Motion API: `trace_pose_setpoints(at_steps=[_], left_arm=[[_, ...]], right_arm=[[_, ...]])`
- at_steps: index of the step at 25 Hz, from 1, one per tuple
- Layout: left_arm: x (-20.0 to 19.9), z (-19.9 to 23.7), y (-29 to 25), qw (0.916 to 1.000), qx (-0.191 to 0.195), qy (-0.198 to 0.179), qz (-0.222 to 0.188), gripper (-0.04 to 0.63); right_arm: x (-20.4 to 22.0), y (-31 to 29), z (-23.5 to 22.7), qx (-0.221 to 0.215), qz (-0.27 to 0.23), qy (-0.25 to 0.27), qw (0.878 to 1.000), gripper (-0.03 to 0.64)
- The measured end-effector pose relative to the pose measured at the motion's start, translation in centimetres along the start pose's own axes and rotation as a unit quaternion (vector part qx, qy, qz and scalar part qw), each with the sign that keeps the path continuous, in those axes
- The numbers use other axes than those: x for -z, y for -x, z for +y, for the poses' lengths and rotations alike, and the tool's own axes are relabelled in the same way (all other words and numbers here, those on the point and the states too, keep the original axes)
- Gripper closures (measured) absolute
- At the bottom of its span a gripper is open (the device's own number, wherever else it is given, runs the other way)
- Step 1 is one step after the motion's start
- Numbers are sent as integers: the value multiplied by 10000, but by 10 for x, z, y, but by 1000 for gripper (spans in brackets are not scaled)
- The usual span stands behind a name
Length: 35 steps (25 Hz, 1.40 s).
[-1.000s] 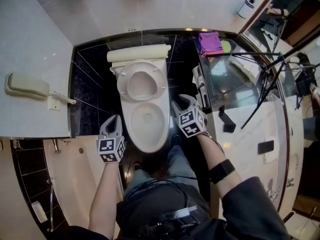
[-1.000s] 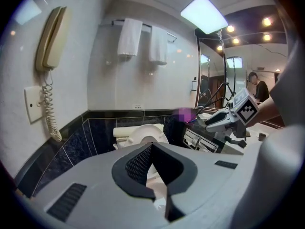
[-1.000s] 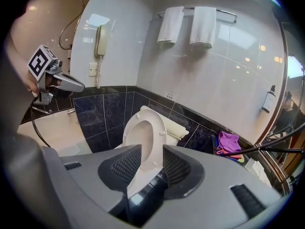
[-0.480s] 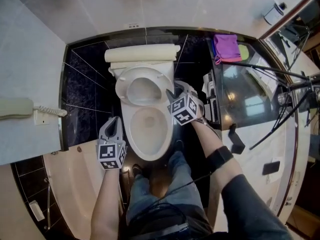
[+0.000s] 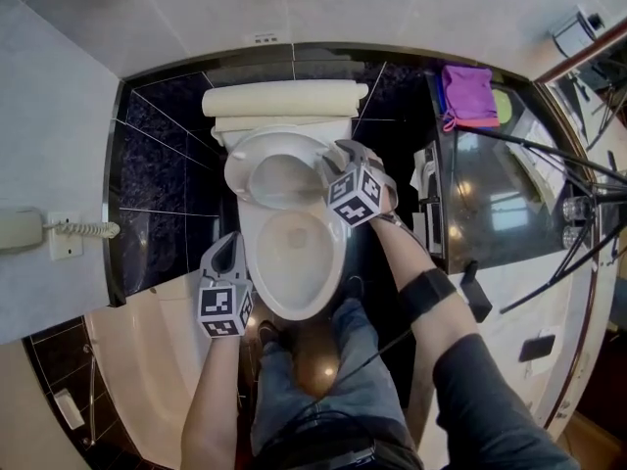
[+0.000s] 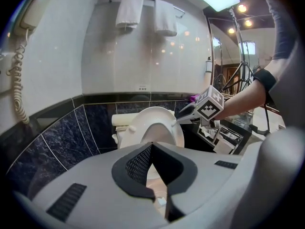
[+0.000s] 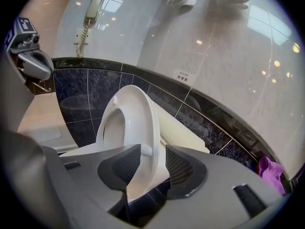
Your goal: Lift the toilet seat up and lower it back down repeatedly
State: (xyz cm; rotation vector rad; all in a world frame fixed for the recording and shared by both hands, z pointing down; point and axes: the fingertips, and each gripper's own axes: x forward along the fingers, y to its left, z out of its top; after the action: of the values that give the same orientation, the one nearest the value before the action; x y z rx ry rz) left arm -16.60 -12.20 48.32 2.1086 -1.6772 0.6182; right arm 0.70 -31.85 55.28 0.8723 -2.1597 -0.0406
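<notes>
right gripper view shows the toilet seat (image 7: 125, 128) raised and leaning back toward the wall. its right rim stands edge-on between the parted jaws of the right gripper (image 7: 153, 160), which have just been closing, though a sliver of gap on the outer side suggests no firm pinch yet. the seat runs up and away from those jaws toward its rear hinge, while the left gripper (image 6: 151, 151), jaws together and empty, sits farther off beside the bowl (image 5: 294, 311).

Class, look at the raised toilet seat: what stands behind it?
Behind the toilet seat, a cream slab, lid or cistern, stands before dark wall tiles. The seat hides the slab's lower part.
</notes>
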Motion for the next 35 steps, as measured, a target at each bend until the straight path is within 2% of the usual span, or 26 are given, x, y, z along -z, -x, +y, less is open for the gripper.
trace_pose_setpoints(at_steps=[5, 8, 21, 35], left_arm=[[14, -2, -6, 9999, -34, 46, 94, 595], [19, -3, -8, 9999, -41, 74, 135, 595], [44, -17, -8, 9993, 66, 194, 315, 595], [96, -25, 4, 9974, 293, 306, 583, 595]], right_arm=[[-14, -17, 3, -48, -139, 104, 9998, 454], [-22, -23, 3, -33, -115, 313, 9994, 526], [-20, -8, 14, -2, -47, 372, 9993, 526], [-2, 55, 73, 278, -241, 831, 9959, 528]])
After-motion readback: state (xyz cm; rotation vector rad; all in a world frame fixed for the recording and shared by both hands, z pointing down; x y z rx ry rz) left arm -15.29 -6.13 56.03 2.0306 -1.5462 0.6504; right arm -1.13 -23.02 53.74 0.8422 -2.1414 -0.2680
